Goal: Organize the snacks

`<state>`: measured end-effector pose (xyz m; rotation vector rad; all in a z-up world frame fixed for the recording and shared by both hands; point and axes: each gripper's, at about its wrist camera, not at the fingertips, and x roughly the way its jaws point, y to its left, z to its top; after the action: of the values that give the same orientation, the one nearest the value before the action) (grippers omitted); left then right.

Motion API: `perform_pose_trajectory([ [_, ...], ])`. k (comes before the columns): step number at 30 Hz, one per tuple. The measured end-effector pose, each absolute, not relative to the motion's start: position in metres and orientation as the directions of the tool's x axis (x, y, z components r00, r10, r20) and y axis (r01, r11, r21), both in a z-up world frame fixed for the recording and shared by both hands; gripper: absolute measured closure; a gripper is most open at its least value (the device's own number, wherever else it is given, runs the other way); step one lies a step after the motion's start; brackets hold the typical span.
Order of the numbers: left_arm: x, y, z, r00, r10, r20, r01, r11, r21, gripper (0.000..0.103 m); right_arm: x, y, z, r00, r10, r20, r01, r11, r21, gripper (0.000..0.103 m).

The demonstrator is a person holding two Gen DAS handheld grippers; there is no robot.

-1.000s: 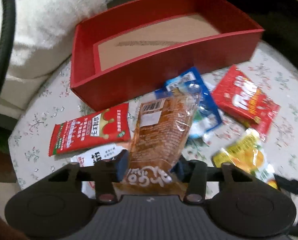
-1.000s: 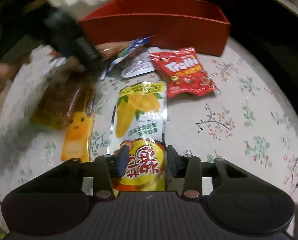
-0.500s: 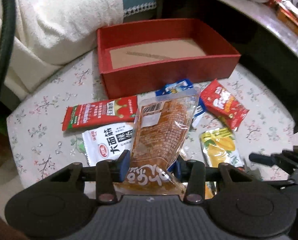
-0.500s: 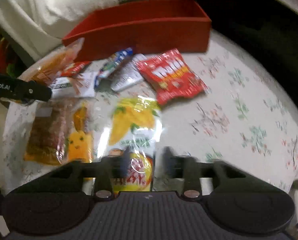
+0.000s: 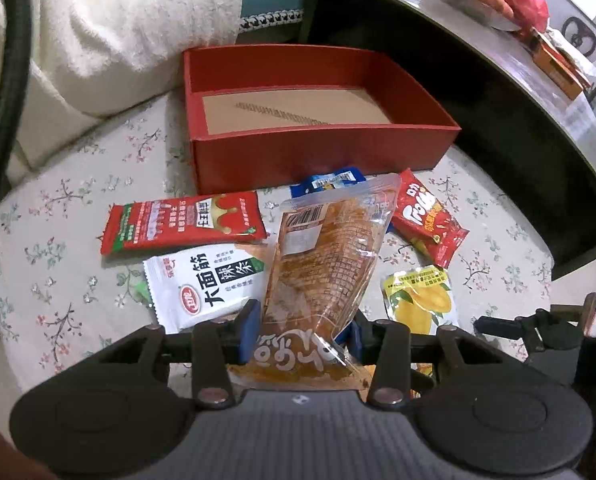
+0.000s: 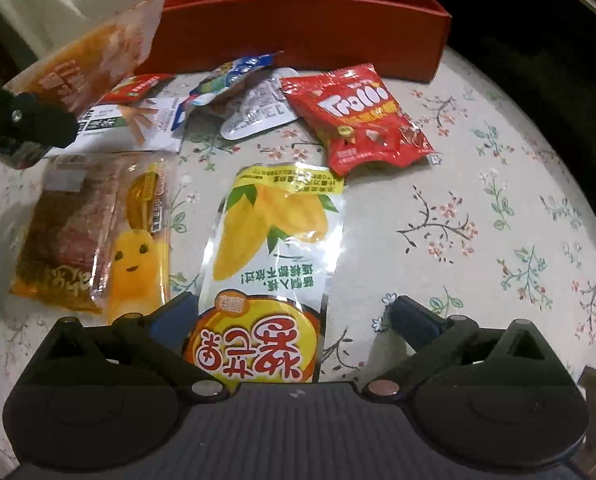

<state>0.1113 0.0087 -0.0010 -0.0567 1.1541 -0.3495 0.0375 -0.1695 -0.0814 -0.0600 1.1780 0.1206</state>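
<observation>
My left gripper (image 5: 302, 326) is shut on the lower end of a clear packet of brown snack (image 5: 326, 264), held up above the table in front of the open red box (image 5: 322, 152). The box's cardboard floor is bare. My right gripper (image 6: 291, 312) has its jaws opening wide. The yellow mango packet (image 6: 277, 232) lies flat on the tablecloth between them, and neither pad touches it. In the right wrist view the held brown packet (image 6: 93, 48) shows at the upper left.
A red Trolli bag (image 6: 358, 120), a blue packet (image 5: 330, 180), a white packet (image 5: 209, 284), a long red packet (image 5: 181, 224) and a bread packet (image 6: 93, 236) lie on the floral cloth (image 6: 478, 220). A white blanket (image 5: 117, 20) and a dark table (image 5: 498, 80) flank the box.
The right jaws went from shut on the mango packet to wide open, leaving it on the cloth. The left gripper pulled back and up from the box with the brown packet.
</observation>
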Motion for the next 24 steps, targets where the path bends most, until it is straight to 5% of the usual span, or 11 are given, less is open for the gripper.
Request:
perform_pose_trajectory([
  [2, 0.110, 0.010, -0.001, 0.356, -0.295, -0.887, 0.236, 0.946, -0.220, 0.066, 0.041, -0.168, -0.080, 0.366, 0.058, -0.929, -0.116, 0.993, 0.016, 0.001],
  [6, 0.109, 0.011, -0.001, 0.352, -0.298, -0.887, 0.235, 0.946, -0.224, 0.066, 0.036, -0.158, -0.066, 0.374, 0.091, -0.923, -0.208, 0.978, 0.012, 0.041],
  [11, 0.106, 0.014, 0.004, 0.368, -0.306, -0.878, 0.240, 0.944, -0.228, 0.065, 0.043, -0.193, -0.058, 0.348, 0.263, -0.900, -0.098, 0.965, 0.244, 0.071],
  [20, 0.108, 0.020, 0.003, 0.367, -0.312, -0.876, 0.227, 0.944, -0.241, 0.066, 0.052, -0.206, -0.073, 0.342, 0.540, -0.769, 0.006, 0.817, 0.577, 0.077],
  [24, 0.108, 0.024, 0.005, 0.377, -0.324, -0.868, 0.224, 0.941, -0.255, 0.066, 0.059, -0.201, -0.077, 0.328, 0.602, -0.727, 0.015, 0.767, 0.642, 0.070],
])
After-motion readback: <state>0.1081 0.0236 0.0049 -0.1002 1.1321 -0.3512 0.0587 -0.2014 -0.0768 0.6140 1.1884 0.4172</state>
